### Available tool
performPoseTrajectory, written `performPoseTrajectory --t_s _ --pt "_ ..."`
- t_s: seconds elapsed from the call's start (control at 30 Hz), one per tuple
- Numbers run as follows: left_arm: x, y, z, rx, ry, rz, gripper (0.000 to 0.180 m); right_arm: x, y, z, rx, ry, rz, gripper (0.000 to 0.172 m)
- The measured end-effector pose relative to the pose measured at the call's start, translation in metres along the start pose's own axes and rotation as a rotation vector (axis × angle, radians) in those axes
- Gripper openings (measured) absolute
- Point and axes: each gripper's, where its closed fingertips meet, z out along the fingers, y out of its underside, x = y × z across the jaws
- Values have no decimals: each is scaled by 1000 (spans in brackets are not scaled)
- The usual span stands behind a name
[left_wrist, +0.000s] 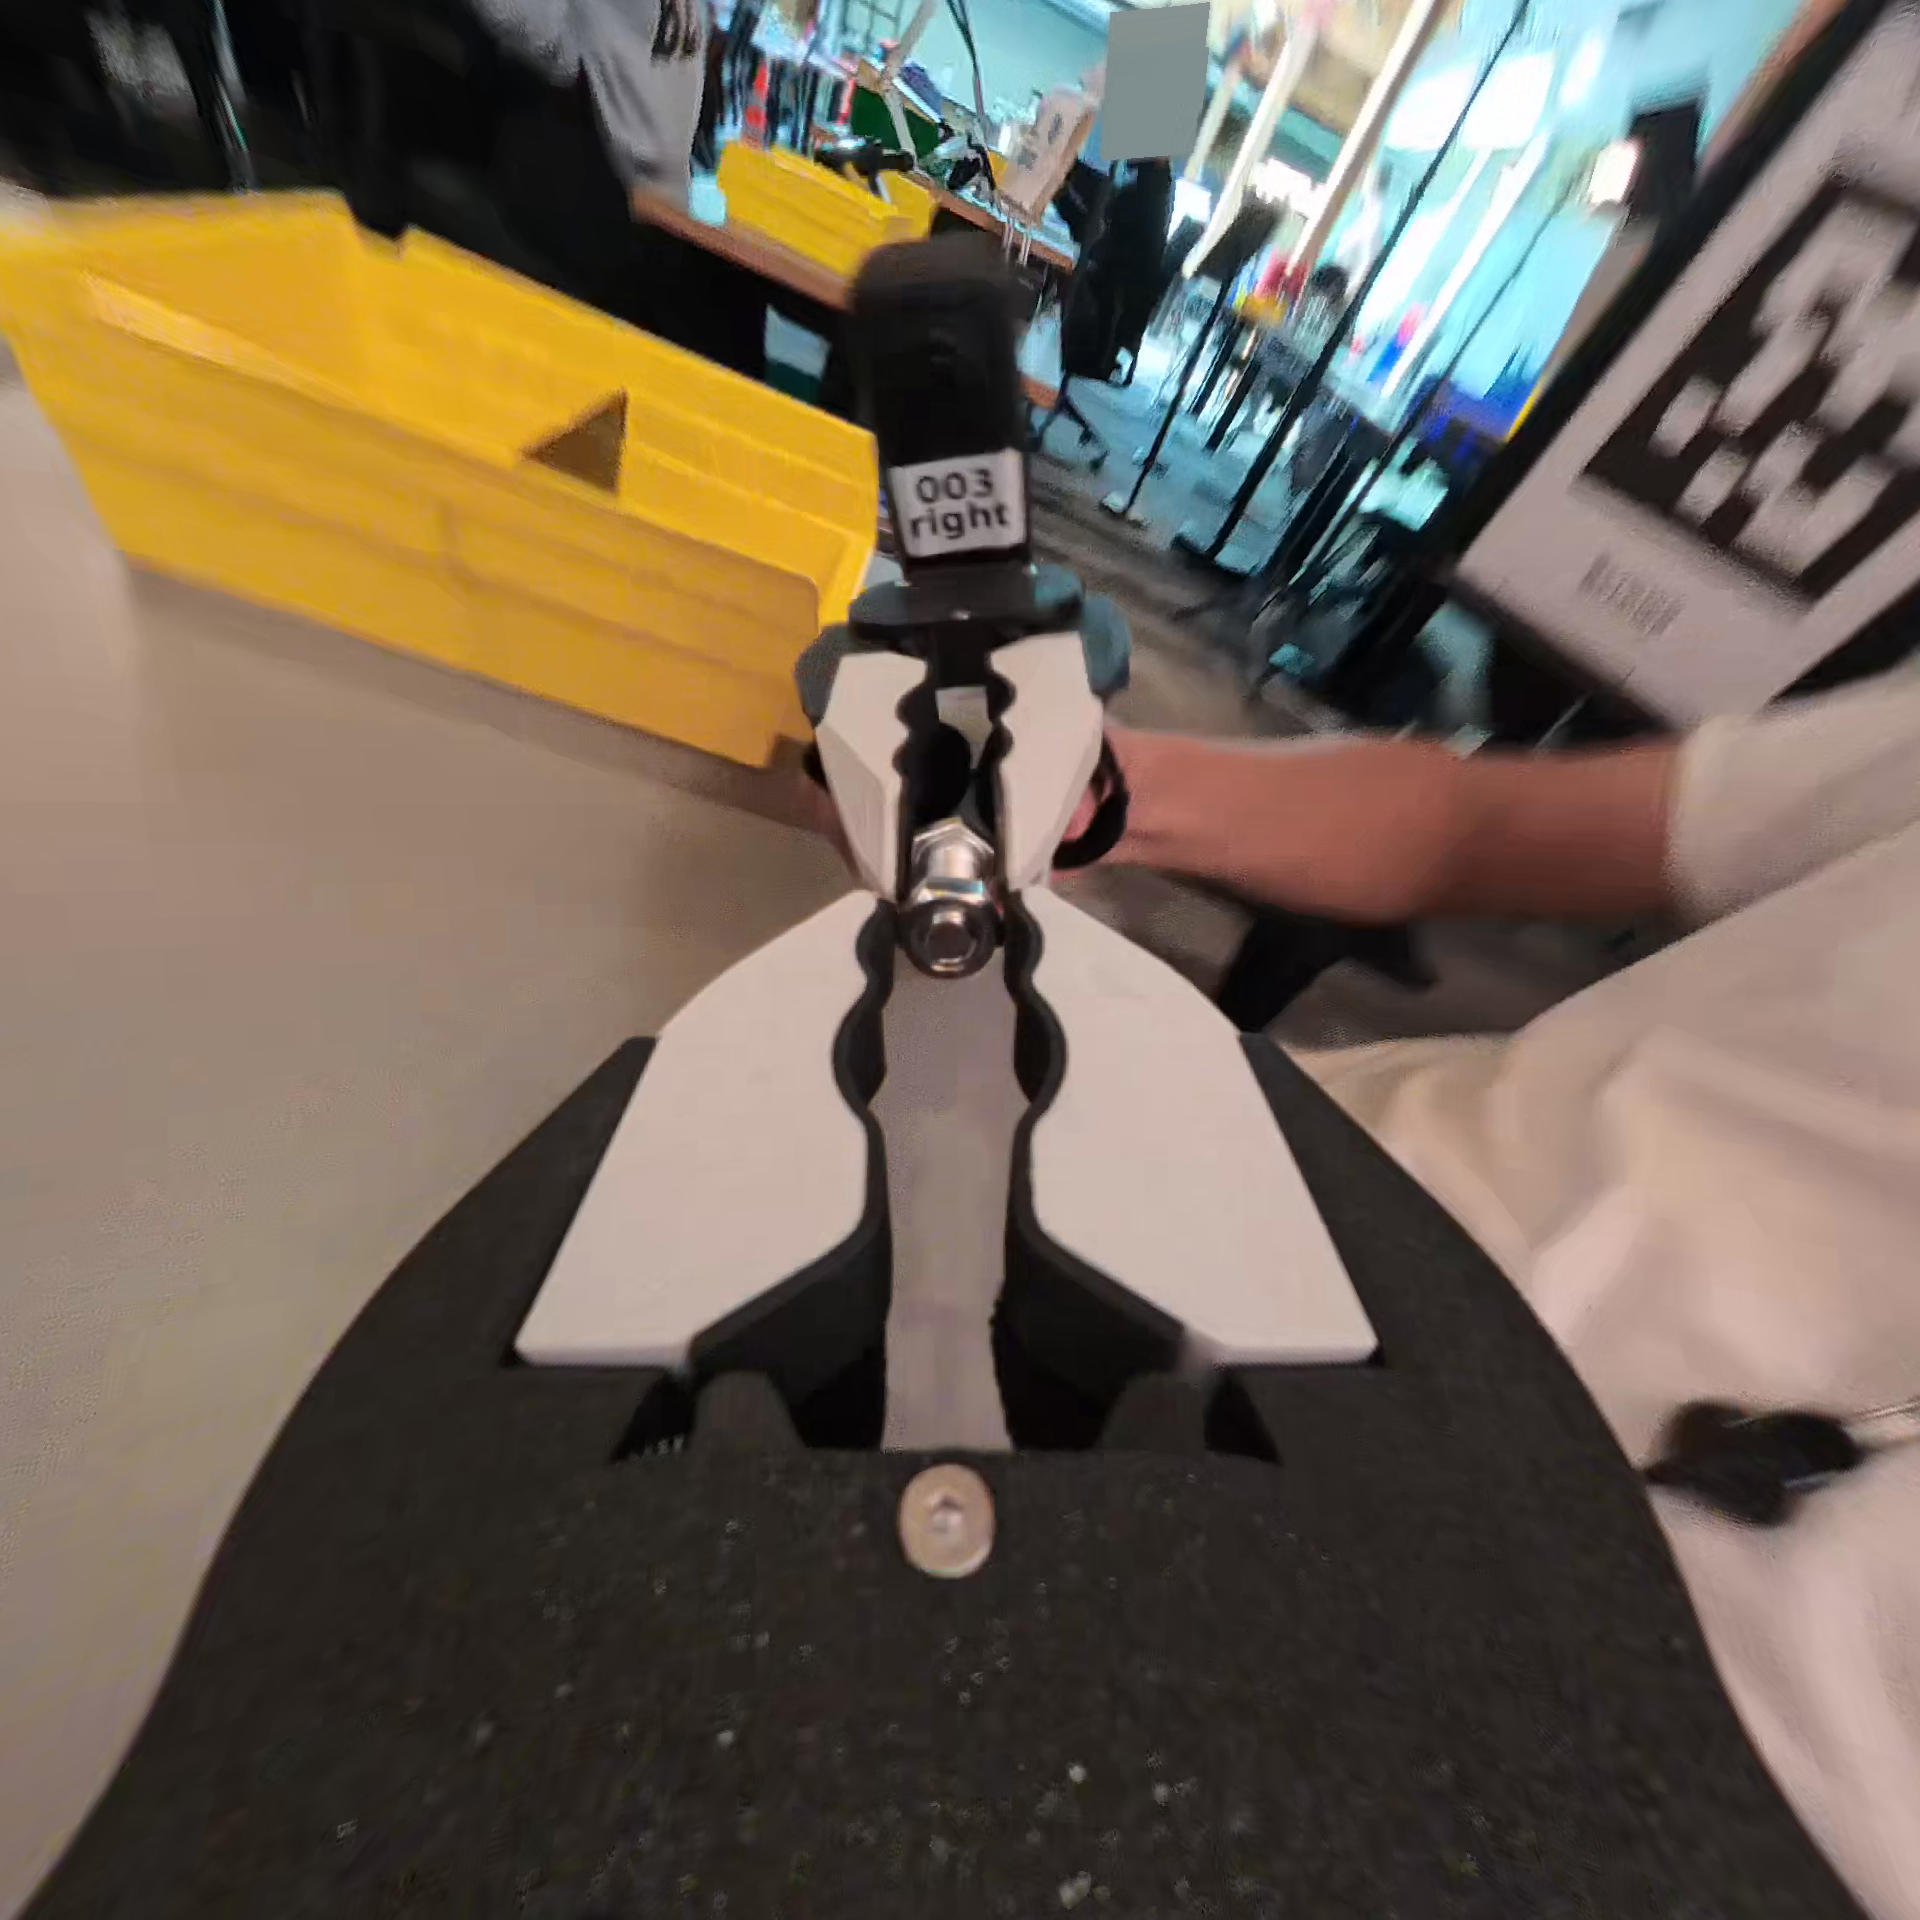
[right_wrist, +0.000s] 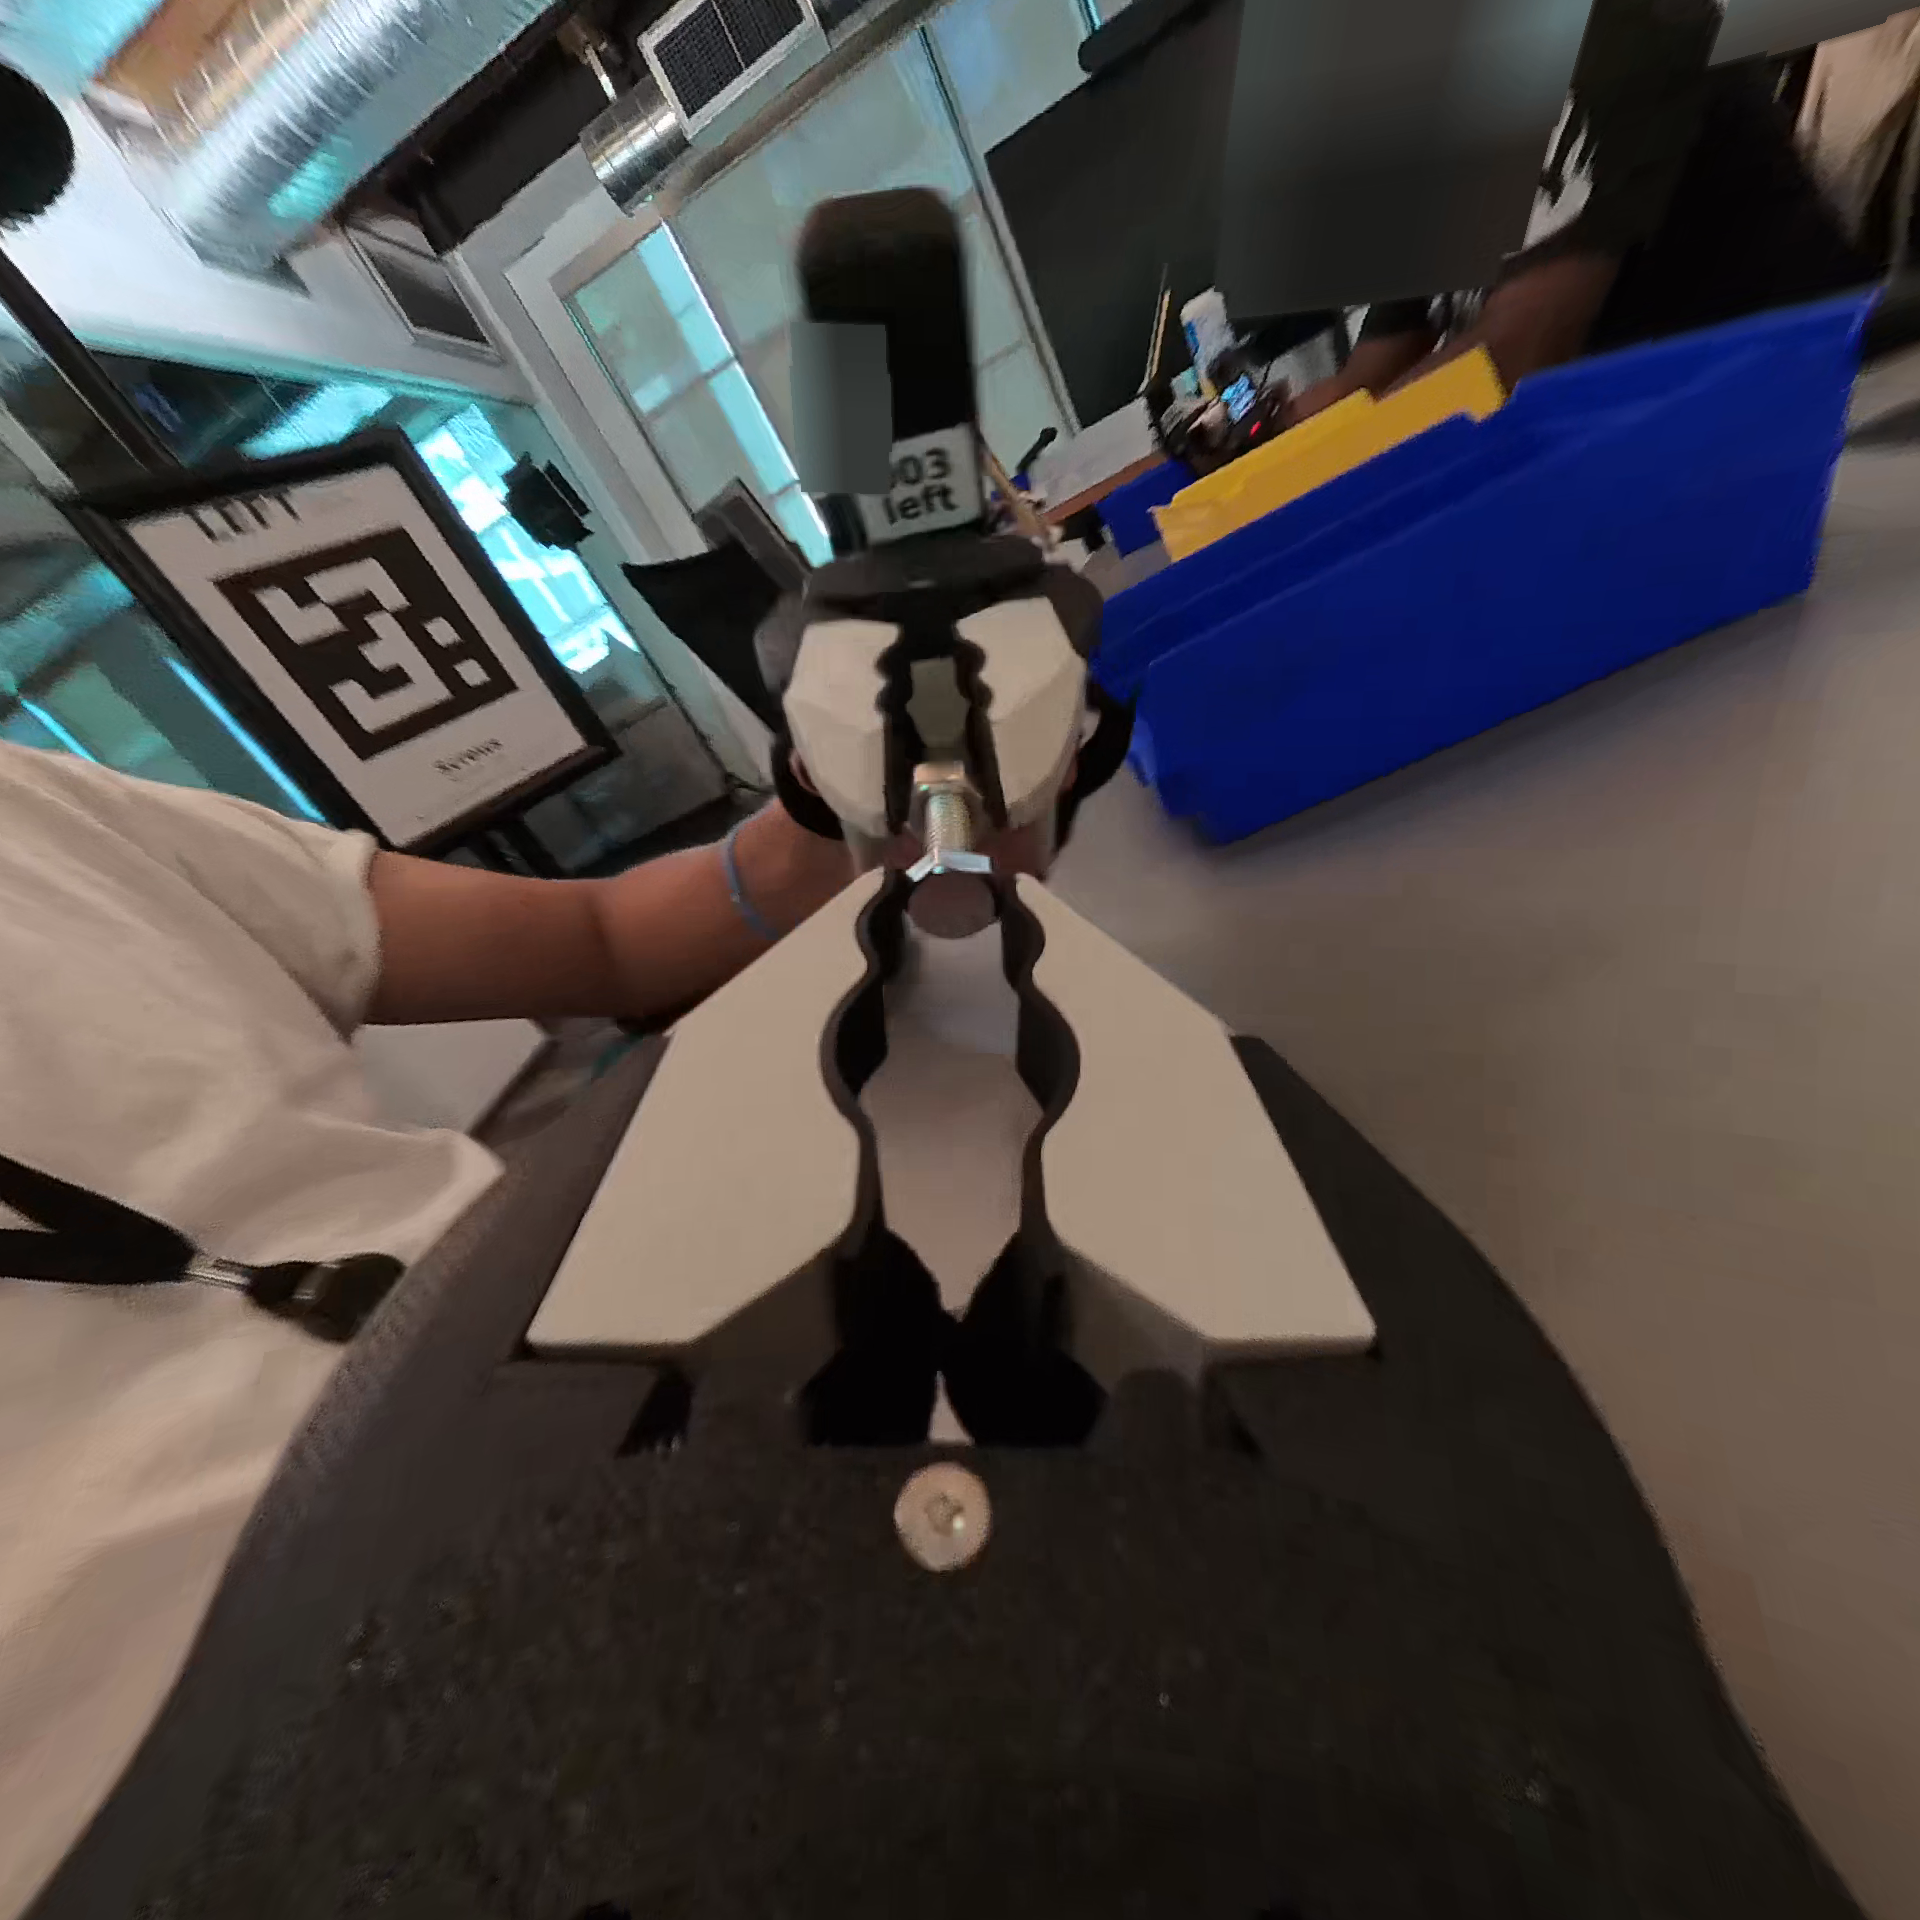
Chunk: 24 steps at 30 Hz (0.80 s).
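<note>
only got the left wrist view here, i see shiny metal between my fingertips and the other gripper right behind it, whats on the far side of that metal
Observer: The right wrist view shows a wing nut on the threaded shaft of the bolt, just ahead of the right gripper.
Operator: what is the right one clamped on
Observer: A round, flat end of the bolt. Its dark pads appear to press on it from both sides.
Operator: anything on the table over there
Observer: A blue bin lies on the grey table, off to that gripper's right.
</note>
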Motion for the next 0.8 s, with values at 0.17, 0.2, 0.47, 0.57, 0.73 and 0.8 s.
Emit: performPoseTrajectory --t_s 0.17,0.2,0.47,0.57,0.73,0.8 --pt "-11 2 -1 46 71 -552 19 12 4 2 -8 134 -292 18" --pt "-12 2 -2 60 84 -600 19 12 4 2 -10 136 -300 18" --pt "-6 -14 1 122 74 -309 62 13 -4 -3 40 108 -167 18" --pt "-6 -21 0 168 -10 30 72 12 -6 -5 53 80 -97 18" --pt "-9 -5 1 66 -119 650 68 10 -16 -9 128 8 98 16" --pt "-7 5 9 16 -127 687 74 13 -22 -11 187 15 159 16"
